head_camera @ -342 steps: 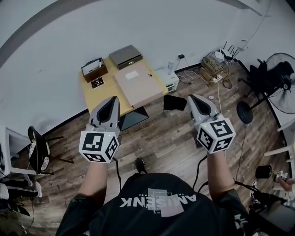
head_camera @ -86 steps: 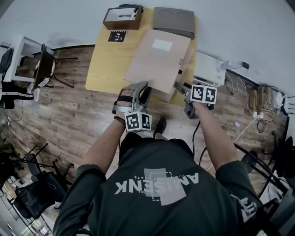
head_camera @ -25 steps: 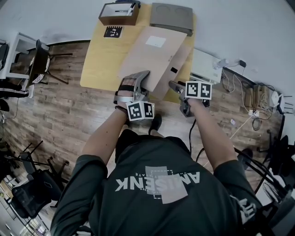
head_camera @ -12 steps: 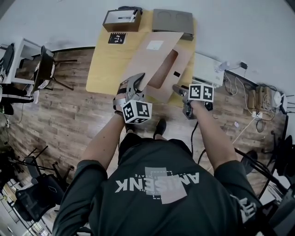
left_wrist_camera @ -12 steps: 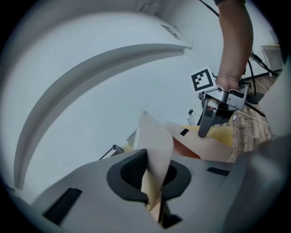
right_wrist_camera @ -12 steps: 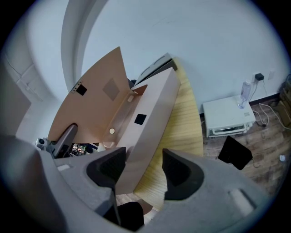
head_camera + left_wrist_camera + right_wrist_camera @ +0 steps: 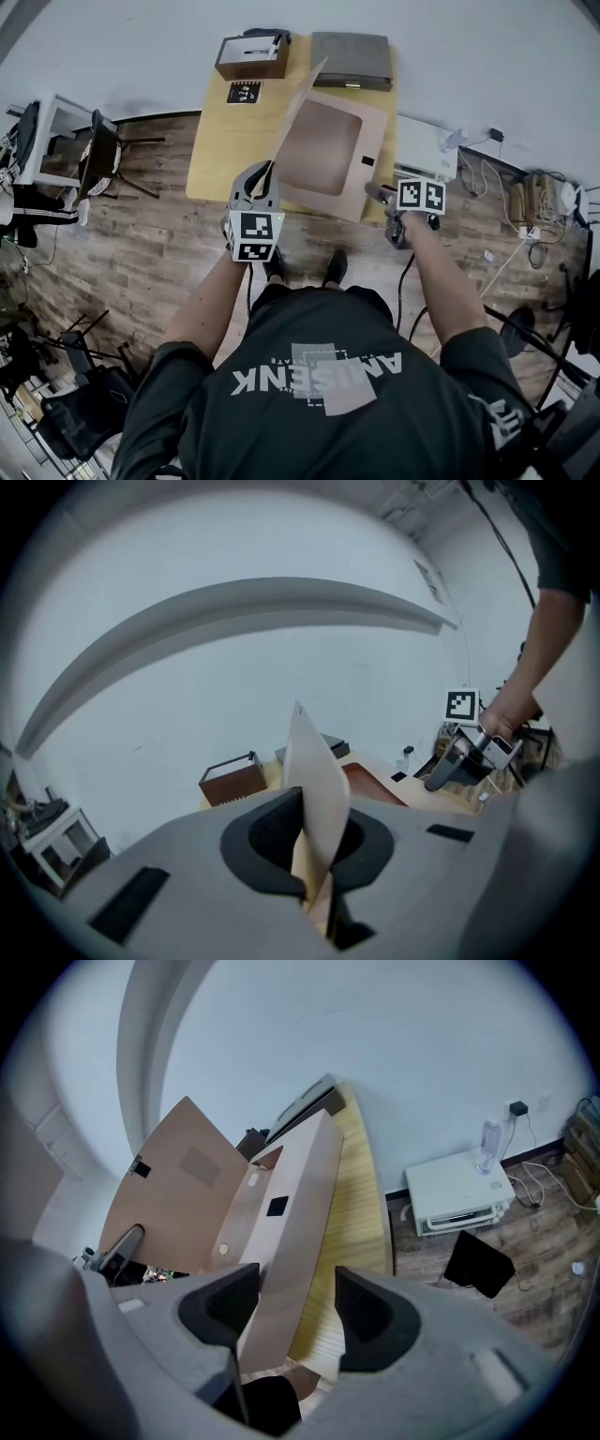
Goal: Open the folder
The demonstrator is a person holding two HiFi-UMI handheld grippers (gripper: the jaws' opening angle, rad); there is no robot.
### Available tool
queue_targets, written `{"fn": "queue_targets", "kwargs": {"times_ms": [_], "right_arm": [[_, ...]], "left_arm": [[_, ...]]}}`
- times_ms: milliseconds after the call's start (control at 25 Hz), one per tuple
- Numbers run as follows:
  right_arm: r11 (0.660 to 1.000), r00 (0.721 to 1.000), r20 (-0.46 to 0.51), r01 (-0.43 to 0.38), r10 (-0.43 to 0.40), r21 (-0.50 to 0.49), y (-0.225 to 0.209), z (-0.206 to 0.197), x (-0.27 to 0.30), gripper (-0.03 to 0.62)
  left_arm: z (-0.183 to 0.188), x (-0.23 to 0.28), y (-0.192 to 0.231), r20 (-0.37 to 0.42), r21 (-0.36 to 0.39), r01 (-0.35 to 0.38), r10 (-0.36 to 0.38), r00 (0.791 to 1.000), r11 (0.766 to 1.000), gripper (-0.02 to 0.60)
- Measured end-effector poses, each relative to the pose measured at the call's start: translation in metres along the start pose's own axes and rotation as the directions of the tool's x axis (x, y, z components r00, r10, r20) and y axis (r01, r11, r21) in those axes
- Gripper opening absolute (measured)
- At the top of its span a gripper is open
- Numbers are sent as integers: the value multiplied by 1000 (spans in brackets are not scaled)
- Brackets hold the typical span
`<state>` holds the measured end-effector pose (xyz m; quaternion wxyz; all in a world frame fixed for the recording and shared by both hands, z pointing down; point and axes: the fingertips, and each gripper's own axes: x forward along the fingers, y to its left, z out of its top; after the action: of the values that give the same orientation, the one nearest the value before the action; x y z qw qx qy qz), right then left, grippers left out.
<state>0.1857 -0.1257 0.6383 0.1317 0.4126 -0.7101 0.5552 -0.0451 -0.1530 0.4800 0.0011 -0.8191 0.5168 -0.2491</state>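
A person stands at a yellow counter (image 7: 217, 141) with a hand-held gripper in each hand. A tan cardboard folder (image 7: 323, 150) lies on the counter at the person's 12 o'clock, partly open. Its front cover (image 7: 298, 111) stands up steeply, almost on edge. The left hand-held gripper (image 7: 319, 834) is clenched on the cover's free edge, near the folder's 7 o'clock corner. The right hand-held gripper (image 7: 296, 1290) is released, its jaws wide apart around the folder's near edge at 4 o'clock, without pinching it. Beyond the folder sit a brown desk tray (image 7: 250, 56) at 11 o'clock and a flat grey case (image 7: 352, 49) at 12 o'clock.
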Motion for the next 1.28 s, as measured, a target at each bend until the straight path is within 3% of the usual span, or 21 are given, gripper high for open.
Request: {"fn": "queue_targets", "kwargs": {"times_ms": [200, 480, 880, 1280], "right_arm": [[1000, 1000, -10, 18, -19, -16, -4, -3, -5, 245], [997, 998, -21, 61, -62, -36, -5, -2, -9, 245], [990, 990, -13, 141, -142, -23, -4, -1, -6, 245], [974, 974, 1, 224, -224, 19, -5, -3, -6, 245]], "left_arm": [[-13, -18, 32, -13, -217, -18, 16, 1000, 976, 2], [-42, -36, 65, -40, -348, -41, 29, 999, 937, 2], [-98, -43, 121, -116, -441, -78, 29, 993, 894, 8], [-167, -28, 164, -245, -402, -123, 22, 969, 907, 87]]}}
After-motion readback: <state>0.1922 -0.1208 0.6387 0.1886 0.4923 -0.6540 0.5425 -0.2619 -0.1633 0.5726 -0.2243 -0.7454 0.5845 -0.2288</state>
